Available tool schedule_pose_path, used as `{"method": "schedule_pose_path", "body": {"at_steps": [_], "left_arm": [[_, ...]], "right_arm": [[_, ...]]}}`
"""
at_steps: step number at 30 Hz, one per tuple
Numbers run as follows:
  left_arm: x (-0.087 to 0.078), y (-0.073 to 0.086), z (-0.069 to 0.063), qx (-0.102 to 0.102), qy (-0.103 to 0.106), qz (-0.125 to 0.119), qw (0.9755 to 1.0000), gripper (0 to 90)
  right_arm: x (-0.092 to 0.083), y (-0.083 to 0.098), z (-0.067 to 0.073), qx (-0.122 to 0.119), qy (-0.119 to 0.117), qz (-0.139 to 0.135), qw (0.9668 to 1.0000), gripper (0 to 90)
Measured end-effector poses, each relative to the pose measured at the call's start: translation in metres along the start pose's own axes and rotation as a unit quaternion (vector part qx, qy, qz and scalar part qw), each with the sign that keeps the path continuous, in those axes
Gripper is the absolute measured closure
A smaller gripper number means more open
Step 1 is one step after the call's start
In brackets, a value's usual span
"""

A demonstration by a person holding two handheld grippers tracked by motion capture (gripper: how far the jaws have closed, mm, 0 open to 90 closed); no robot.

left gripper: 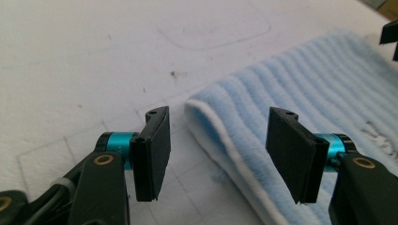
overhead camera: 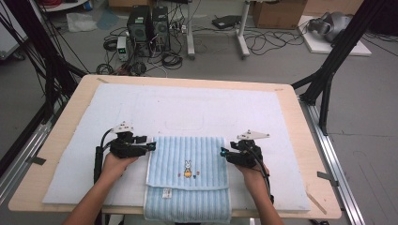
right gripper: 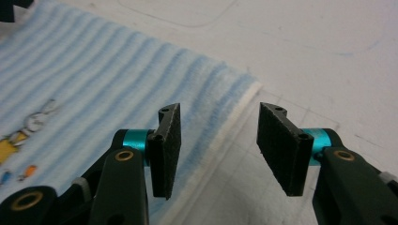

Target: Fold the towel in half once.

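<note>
Blue striped towel (overhead camera: 187, 176) lying folded on the white mat (overhead camera: 187, 110) that covers the wooden counter (overhead camera: 305, 140), near edge hanging over the front of the counter, small rabbit picture (overhead camera: 187, 168) facing up in the middle, white label (overhead camera: 166, 192) at the fold below it.

Left gripper (overhead camera: 151, 146) held level just beside the towel's far left corner, tips pointing inward toward the cloth. Left hand (overhead camera: 115, 163) wrapped around the back of it, forearm coming up from the bottom edge at a slant. Jaws standing apart, nothing clamped; in the left gripper view (left gripper: 218, 150) the towel's white-edged corner (left gripper: 206, 110) lying between and just beyond the two black pads (left gripper: 155, 154), pads clear of the cloth.

Right gripper (overhead camera: 223, 152) mirrored at the far right corner, tips pointing inward, right hand (overhead camera: 251, 172) behind it, forearm slanting in from below. Jaws likewise parted, gripping nothing; in the right gripper view (right gripper: 218, 150) the towel's white border (right gripper: 234, 122) running between the pads, left pad (right gripper: 166, 150) over the blue cloth, right pad over the bare mat.
</note>
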State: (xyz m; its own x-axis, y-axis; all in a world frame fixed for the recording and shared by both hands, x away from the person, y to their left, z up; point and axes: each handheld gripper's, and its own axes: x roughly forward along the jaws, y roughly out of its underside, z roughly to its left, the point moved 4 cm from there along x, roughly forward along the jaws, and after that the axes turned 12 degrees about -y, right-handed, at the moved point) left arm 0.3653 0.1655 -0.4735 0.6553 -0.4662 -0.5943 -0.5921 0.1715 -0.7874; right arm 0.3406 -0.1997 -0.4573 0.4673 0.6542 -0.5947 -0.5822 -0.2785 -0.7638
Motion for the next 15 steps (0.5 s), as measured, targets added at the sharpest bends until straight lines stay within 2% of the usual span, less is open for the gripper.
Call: {"method": "schedule_pose_path", "body": {"at_steps": [1, 2, 3, 4, 5, 8, 9, 10, 11, 14, 15], "left_arm": [[0.002, 0.001, -0.001, 0.004, -0.001, 0.008, 1.0, 40.6], [0.003, 0.001, -0.002, 0.013, -0.006, 0.005, 0.9999, 40.2], [0.003, 0.001, -0.004, 0.019, 0.003, 0.004, 0.9998, 42.3], [0.003, 0.002, -0.006, 0.027, 0.011, 0.009, 0.9995, 48.1], [0.003, 0.002, -0.009, 0.038, 0.006, 0.01, 0.9992, 54.8], [0.003, 0.004, -0.014, 0.053, 0.011, 0.016, 0.9984, 73.7], [0.003, 0.004, -0.015, 0.053, 0.019, 0.019, 0.9982, 80.2], [0.004, 0.005, -0.016, 0.058, 0.017, 0.019, 0.998, 84.4], [0.004, 0.004, -0.017, 0.057, 0.015, 0.02, 0.998, 85.2], [0.005, 0.003, -0.014, 0.038, 0.022, 0.023, 0.9988, 86.2], [0.006, 0.002, -0.013, 0.036, 0.021, 0.022, 0.9989, 86.3]], "right_arm": [[0.002, 0.001, -0.001, 0.003, 0.001, 0.005, 1.0, 49.6], [0.003, 0.001, -0.002, 0.004, 0.003, 0.008, 1.0, 49.6], [0.005, 0.001, -0.002, 0.004, 0.003, 0.012, 0.9999, 50.1], [0.006, 0.002, -0.002, 0.0, 0.002, 0.018, 0.9998, 51.2], [0.008, 0.003, -0.001, -0.005, 0.001, 0.027, 0.9996, 52.0], [0.016, 0.007, 0.002, -0.016, 0.0, 0.052, 0.9985, 59.5], [0.017, 0.007, 0.004, -0.021, 0.002, 0.051, 0.9984, 68.4], [0.017, 0.007, 0.007, -0.019, -0.009, 0.054, 0.9983, 74.9], [0.018, 0.007, 0.008, -0.014, -0.022, 0.055, 0.9981, 81.9], [0.017, 0.007, 0.004, 0.013, -0.046, 0.05, 0.9976, 83.7], [0.017, 0.007, 0.002, 0.016, -0.052, 0.048, 0.9974, 84.1]]}}
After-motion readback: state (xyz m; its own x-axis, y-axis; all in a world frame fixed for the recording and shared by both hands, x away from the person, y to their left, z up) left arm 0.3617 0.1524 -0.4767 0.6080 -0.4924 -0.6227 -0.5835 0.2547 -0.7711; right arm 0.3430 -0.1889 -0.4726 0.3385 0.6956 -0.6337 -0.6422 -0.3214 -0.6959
